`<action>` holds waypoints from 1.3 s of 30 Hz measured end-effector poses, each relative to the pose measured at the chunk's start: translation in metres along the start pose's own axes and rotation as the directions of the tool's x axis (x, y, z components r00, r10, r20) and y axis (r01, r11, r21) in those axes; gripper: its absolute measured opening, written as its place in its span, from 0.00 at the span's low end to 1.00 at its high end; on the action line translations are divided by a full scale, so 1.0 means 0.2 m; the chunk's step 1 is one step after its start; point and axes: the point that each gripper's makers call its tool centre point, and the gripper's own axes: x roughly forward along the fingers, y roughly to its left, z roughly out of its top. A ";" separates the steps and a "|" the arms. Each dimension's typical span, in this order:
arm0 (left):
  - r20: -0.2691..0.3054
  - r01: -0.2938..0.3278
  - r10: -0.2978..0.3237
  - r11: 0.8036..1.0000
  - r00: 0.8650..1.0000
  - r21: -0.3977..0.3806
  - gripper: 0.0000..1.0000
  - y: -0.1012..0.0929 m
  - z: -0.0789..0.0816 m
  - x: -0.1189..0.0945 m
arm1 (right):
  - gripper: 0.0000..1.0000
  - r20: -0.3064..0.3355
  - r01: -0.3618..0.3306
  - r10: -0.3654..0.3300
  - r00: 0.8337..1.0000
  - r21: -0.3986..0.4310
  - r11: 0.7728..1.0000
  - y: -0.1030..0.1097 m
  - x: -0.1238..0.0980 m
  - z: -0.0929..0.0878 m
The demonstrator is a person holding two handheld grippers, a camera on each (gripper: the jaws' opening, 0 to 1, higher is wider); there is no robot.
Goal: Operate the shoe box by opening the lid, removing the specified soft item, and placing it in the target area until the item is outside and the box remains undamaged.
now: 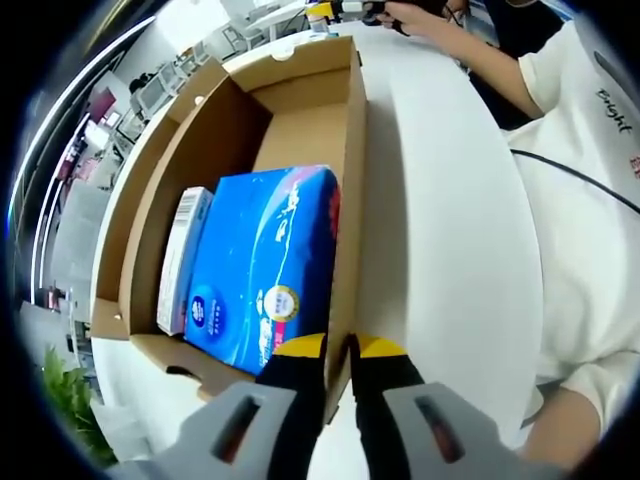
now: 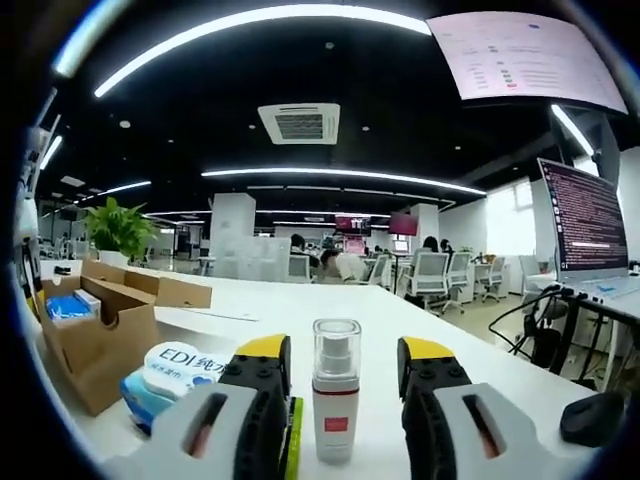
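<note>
Both differ: left gripper (image 1: 337, 352) jaws pinch the shoe box (image 1: 352, 150) wall, right gripper (image 2: 342, 365) jaws apart

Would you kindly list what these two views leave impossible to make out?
- Left gripper view: the shoe box floor, hidden beneath the blue tissue pack.
- Left gripper view: small print on the white carton, too small.
- Right gripper view: the spray bottle label text, too small.

Your left grey, yellow-tipped gripper (image 1: 338, 350) had its jaws nearly together, pinched on a thin edge. Your right grey, yellow-tipped gripper (image 2: 337, 365) stood with jaws spread wide apart.
</note>
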 end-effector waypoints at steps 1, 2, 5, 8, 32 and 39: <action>-0.001 0.000 0.000 1.000 1.000 -0.002 0.09 0.00 0.00 0.00 | 0.44 0.004 0.006 -0.006 1.000 0.002 1.000 0.00 -0.01 0.01; 0.000 0.000 0.000 1.000 1.000 -0.008 0.09 0.00 0.00 0.00 | 0.45 0.020 0.007 -0.008 1.000 0.003 1.000 -0.01 -0.01 0.03; 0.002 -0.001 0.001 1.000 1.000 -0.012 0.09 0.00 0.00 0.00 | 0.48 0.026 0.010 -0.010 1.000 0.019 1.000 0.00 -0.02 0.05; 0.002 0.000 0.000 1.000 1.000 -0.005 0.09 0.01 0.00 0.00 | 0.53 0.042 -0.002 0.001 0.999 0.024 1.000 0.01 -0.03 0.08; -0.004 0.008 -0.008 1.000 1.000 -0.001 0.09 0.02 -0.01 0.00 | 0.62 0.147 -0.072 0.062 0.987 0.063 0.995 0.09 -0.08 0.26; -0.004 0.009 -0.009 1.000 1.000 -0.003 0.08 0.02 -0.01 0.00 | 0.62 0.158 -0.096 0.089 0.983 0.033 0.995 0.13 -0.08 0.29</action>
